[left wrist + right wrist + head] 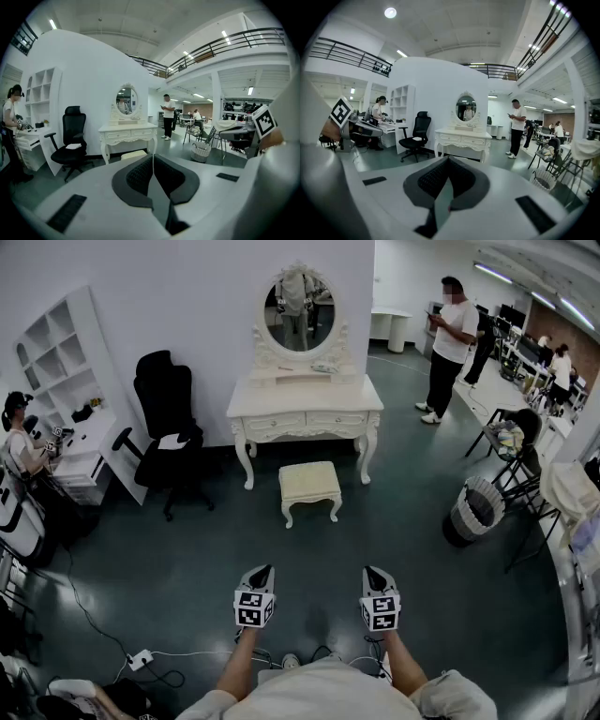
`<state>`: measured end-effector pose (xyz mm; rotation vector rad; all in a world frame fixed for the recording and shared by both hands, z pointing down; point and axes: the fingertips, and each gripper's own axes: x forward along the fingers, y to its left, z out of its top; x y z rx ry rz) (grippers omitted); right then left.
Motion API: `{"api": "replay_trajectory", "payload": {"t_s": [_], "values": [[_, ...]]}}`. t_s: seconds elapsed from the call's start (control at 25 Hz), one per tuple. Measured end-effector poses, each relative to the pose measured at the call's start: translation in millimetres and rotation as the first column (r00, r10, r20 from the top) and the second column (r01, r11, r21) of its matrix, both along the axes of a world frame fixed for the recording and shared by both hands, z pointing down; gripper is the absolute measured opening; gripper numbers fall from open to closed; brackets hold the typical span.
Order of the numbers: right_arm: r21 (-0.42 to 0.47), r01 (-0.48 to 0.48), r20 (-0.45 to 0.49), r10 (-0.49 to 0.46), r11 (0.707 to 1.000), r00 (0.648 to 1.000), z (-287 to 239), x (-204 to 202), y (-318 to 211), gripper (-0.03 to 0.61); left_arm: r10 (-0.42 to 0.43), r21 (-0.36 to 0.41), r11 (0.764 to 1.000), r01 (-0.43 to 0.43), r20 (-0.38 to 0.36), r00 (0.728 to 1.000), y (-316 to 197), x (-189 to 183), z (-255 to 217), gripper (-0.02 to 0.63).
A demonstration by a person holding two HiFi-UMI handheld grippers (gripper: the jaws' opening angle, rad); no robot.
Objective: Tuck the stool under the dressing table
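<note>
The cream stool [309, 486] stands on the dark floor just in front of the white dressing table [305, 409], outside the gap between its legs. An oval mirror [298, 315] tops the table. Both grippers are held low and near me, well short of the stool. My left gripper [263, 570] is shut with nothing in it, and so is my right gripper [371, 572]. In the left gripper view the closed left gripper [153, 157] points at the stool [133, 154] and the table [127, 132]. In the right gripper view the right gripper [448, 159] points at the table [462, 138].
A black office chair [167, 432] stands left of the table, beside a white shelf and desk [66, 381] where a person [19, 442] works. At the right are a basket [473, 510], a folding chair [516, 442] and a standing person [452, 348]. A power strip [141, 659] with cables lies near my feet.
</note>
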<state>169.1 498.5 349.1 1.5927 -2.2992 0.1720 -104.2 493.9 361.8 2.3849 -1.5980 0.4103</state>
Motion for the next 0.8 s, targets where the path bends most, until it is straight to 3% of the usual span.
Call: {"api": "replay_trajectory", "payload": {"t_s": [0.6,0.68,0.72,0.76,0.8], "values": [[0.017,-0.002,0.032,0.001,1.000,0.999,-1,11,11,0.002,0.021,0.016,1.000,-0.021,-0.018,1.000,14,14,-2,0.023],[0.023,0.014,0.047,-0.015,1.000,0.999,-2,12,13,0.005,0.041,0.010,0.999,-0.040,-0.036,0.999,16,21,-2,0.104],[0.023,0.030,0.054,-0.032,0.999,0.998,-3,11,13,0.040,0.046,0.007,0.999,-0.046,-0.044,0.998,18,24,-1,0.168],[0.023,0.047,0.060,-0.048,0.999,0.997,-3,11,14,0.084,0.051,0.005,0.999,-0.050,-0.052,0.997,19,27,-1,0.174],[0.023,0.059,0.064,-0.060,0.998,0.996,-3,11,14,0.167,0.053,0.005,0.999,-0.053,-0.061,0.997,20,29,-1,0.184]]}}
